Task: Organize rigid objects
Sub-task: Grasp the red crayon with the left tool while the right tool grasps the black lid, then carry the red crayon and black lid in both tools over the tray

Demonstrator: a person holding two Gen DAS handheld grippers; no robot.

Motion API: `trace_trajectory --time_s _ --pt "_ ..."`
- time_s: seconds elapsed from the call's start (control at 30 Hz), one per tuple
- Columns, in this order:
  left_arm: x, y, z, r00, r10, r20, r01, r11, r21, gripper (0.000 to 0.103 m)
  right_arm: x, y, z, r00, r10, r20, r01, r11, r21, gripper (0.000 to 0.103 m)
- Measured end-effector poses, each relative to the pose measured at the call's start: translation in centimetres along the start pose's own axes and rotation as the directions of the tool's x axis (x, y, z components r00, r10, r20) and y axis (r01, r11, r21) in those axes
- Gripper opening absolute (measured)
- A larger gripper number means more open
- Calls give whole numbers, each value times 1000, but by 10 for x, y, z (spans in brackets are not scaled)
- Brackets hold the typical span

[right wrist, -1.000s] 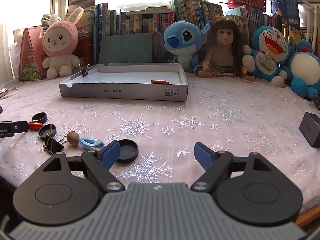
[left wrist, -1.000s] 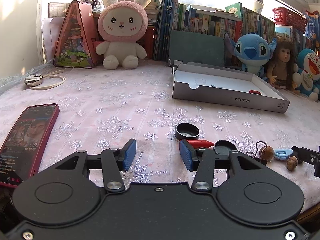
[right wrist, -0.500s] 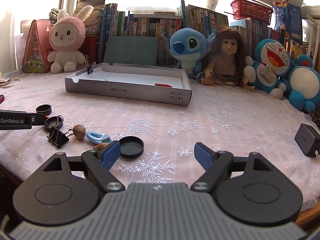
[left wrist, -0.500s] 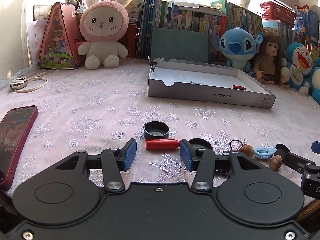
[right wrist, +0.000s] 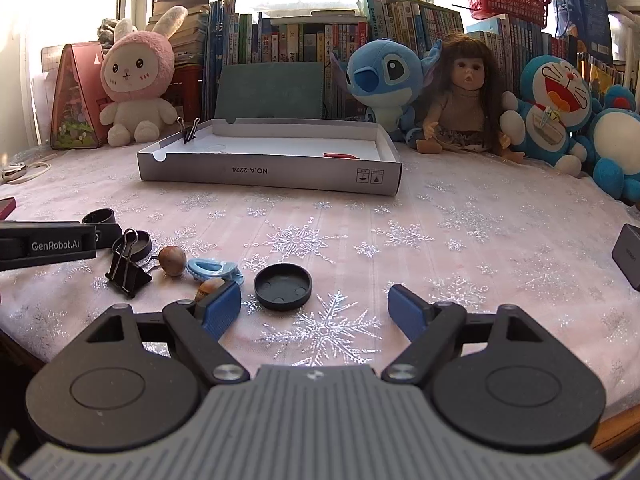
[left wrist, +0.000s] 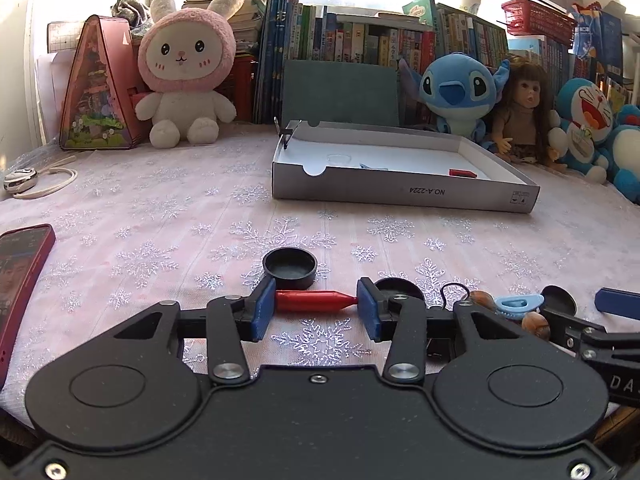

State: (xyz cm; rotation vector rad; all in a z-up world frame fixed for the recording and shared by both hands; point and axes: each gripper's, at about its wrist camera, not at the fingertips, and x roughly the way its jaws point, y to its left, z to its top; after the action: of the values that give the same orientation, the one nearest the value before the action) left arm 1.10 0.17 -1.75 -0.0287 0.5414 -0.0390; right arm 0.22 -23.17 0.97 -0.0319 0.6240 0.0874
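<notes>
My left gripper is open with a red pen cap lying crosswise between its blue pads on the tablecloth. A black round lid sits just beyond it. My right gripper is open and empty, with another black lid just ahead between its fingers. Left of that lie a blue clip, two brown nuts, a black binder clip and more black lids. The white shallow box stands farther back and holds a red piece.
A red phone lies at the left edge. Plush toys, a doll and books line the back. A black charger sits at the right. The left gripper's body reaches in beside the small items.
My left gripper has swung right and forward until the red pen cap lies between its pads. The right gripper edged closer to the black lid. Both stay open.
</notes>
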Motion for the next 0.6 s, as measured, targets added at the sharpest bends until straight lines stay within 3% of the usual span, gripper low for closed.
trace_trajectory --time_s 0.1,0.17,0.27,0.6 --pt "-4 1 -2 1000 -6 2 6 1000 13 42 3 3 2 1000 10 1 -10 1000 9 79" --pt "-7 3 -1 1000 -14 1 14 1000 7 42 4 3 4 1000 21 -2 -21 999 29 60" --pt "-11 4 3 1000 -19 9 19 1000 3 42 5 2 9 1000 20 -11 -20 998 66 40" --pt "-12 7 29 998 -52 21 52 998 19 42 8 -8 25 1000 12 3 -12 996 92 37"
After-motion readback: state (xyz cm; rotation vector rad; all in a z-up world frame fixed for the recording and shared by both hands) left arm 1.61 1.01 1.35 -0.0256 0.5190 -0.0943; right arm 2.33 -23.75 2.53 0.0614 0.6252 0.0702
